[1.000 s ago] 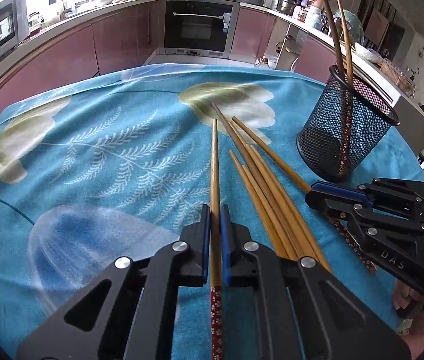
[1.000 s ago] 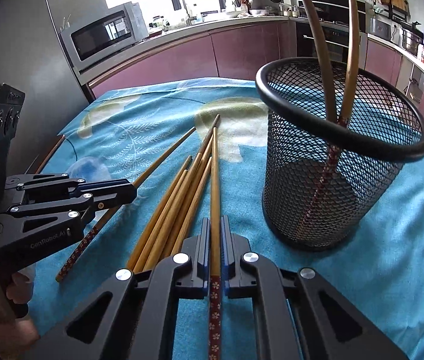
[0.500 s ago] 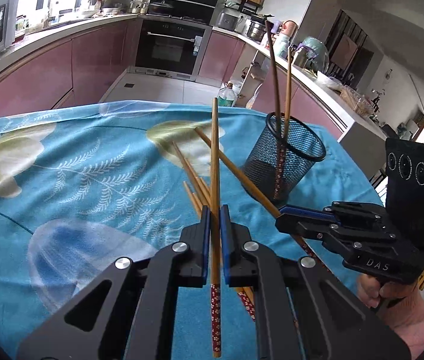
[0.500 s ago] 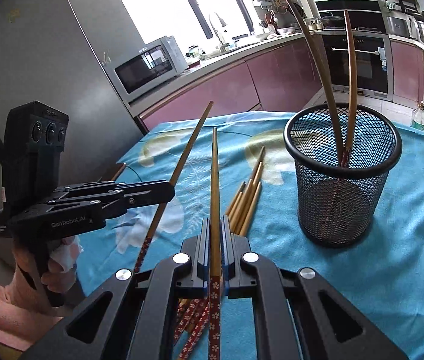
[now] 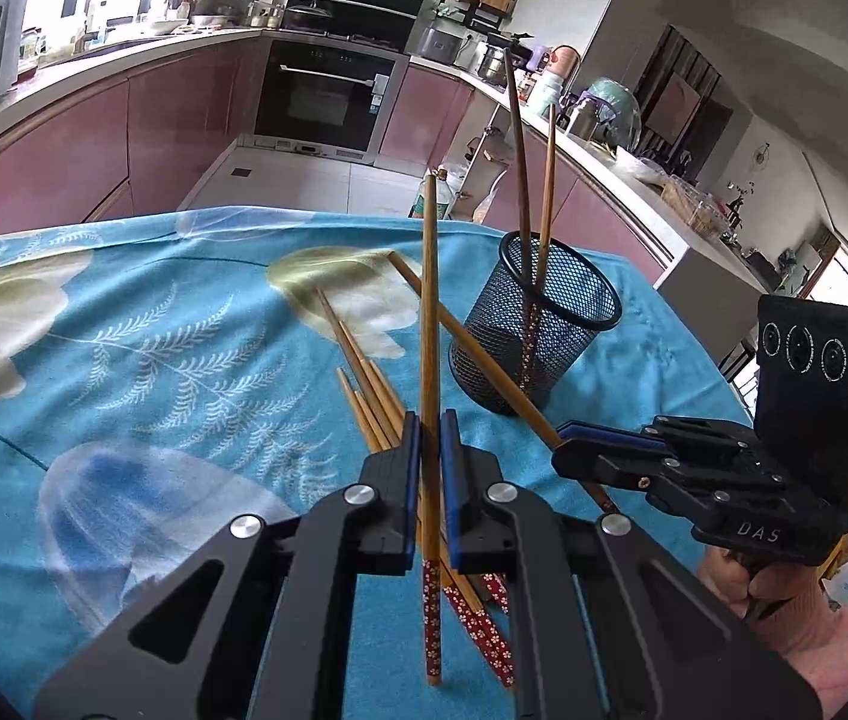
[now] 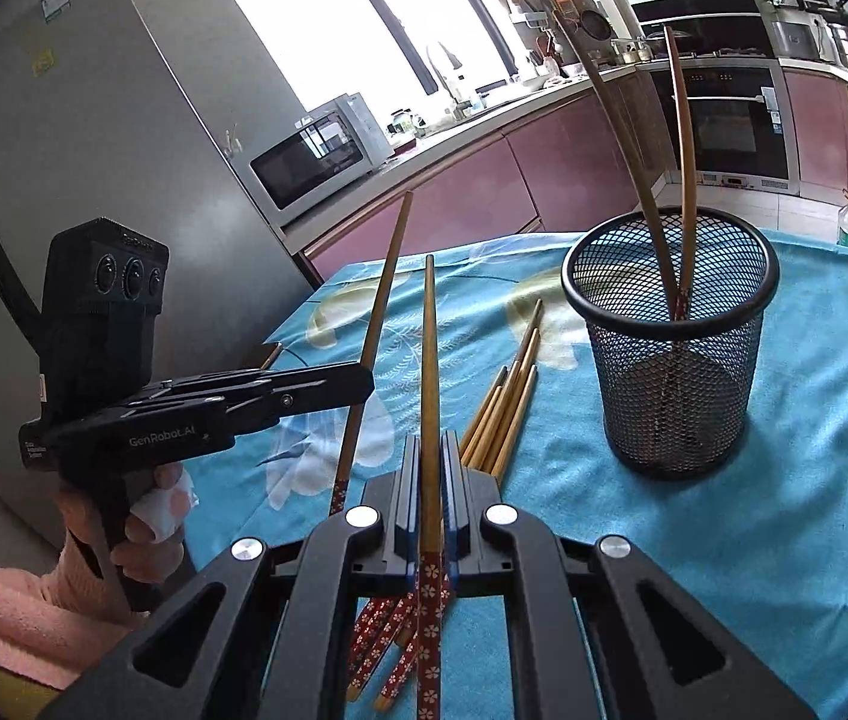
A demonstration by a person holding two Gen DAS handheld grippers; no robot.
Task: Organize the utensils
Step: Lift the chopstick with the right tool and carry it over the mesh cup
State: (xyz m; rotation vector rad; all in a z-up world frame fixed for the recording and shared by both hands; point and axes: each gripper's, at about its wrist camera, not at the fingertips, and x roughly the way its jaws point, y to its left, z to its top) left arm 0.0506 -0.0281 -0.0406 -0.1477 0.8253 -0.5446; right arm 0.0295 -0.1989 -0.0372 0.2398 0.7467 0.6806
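My left gripper (image 5: 429, 438) is shut on a wooden chopstick (image 5: 429, 312) with a red flowered handle, held lifted and pointing up. My right gripper (image 6: 430, 462) is shut on another chopstick (image 6: 430, 360), also lifted. Each gripper shows in the other's view: the right gripper (image 5: 568, 456) with its chopstick (image 5: 472, 354), the left gripper (image 6: 364, 384) with its chopstick (image 6: 379, 312). A black mesh holder (image 5: 535, 330) (image 6: 673, 354) stands on the cloth with two chopsticks in it. Several loose chopsticks (image 5: 364, 378) (image 6: 508, 402) lie on the cloth between the grippers.
A blue leaf-print tablecloth (image 5: 124, 360) covers the table. Beyond its far edge are pink kitchen cabinets (image 5: 172, 120), an oven (image 5: 328, 96) and a cluttered counter (image 5: 634, 150). A fridge (image 6: 94, 150) and a microwave (image 6: 316, 156) stand to the left.
Both grippers, each shut on a chopstick, have risen from the cloth and pulled back; the chopsticks left the pile and now tilt upward.
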